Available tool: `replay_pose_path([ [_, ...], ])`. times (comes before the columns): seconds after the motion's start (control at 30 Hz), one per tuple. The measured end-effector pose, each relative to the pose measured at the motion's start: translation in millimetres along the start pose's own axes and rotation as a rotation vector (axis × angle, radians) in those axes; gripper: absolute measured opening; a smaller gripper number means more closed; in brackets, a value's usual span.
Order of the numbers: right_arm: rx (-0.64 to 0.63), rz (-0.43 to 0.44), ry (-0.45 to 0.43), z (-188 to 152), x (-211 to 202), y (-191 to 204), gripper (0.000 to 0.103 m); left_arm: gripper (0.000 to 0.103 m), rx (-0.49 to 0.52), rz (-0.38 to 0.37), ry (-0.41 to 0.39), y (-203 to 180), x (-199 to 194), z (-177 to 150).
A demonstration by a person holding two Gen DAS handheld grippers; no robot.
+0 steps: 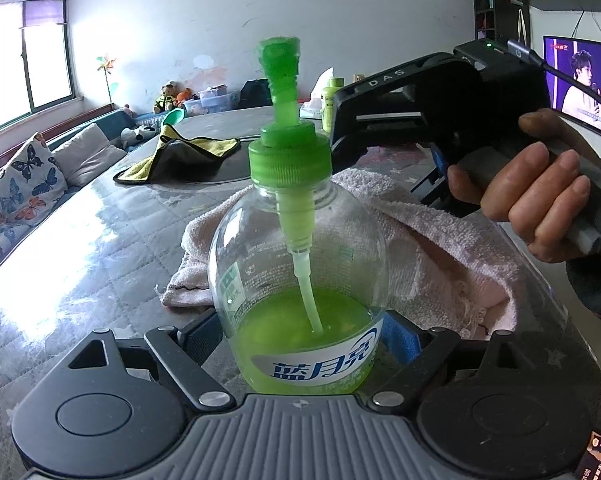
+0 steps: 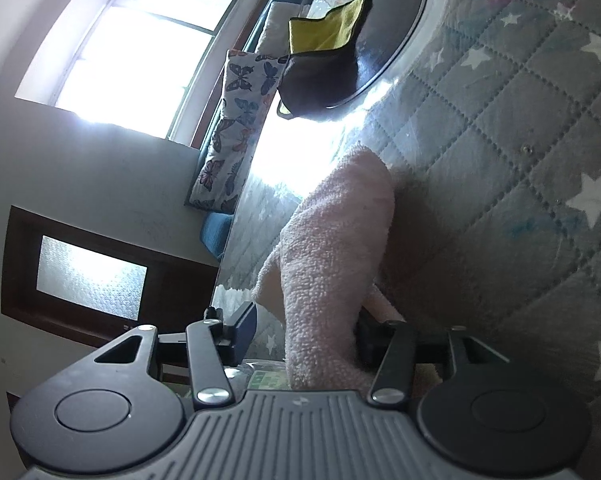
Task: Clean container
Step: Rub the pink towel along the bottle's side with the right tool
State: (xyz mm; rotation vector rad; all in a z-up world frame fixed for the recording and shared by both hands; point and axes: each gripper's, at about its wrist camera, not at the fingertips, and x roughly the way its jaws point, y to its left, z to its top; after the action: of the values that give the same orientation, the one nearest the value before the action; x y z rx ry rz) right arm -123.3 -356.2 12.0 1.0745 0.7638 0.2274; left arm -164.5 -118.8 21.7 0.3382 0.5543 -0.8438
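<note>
Yellow-and-black cloth (image 1: 180, 156) on quilted star-print table cover (image 2: 520, 160), butterfly cushion (image 1: 24, 188), window (image 1: 28, 72), television (image 1: 580, 80)

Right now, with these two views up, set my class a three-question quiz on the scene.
1. True or false: the bottle is full to the neck.
2. The towel behind the bottle is: A pink, B yellow, C blue.
3. Fill in: the bottle's pump is coloured ___.
Key: 1 false; 2 A; 3 green.
</note>
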Motion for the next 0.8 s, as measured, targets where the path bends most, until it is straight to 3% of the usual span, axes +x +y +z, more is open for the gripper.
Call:
replay_pose_path([
  [0.8, -0.039, -0.071, 0.042, -1, 27, 8, 0.054, 0.089, -0.011, -0.015, 0.010, 2, 6, 0],
])
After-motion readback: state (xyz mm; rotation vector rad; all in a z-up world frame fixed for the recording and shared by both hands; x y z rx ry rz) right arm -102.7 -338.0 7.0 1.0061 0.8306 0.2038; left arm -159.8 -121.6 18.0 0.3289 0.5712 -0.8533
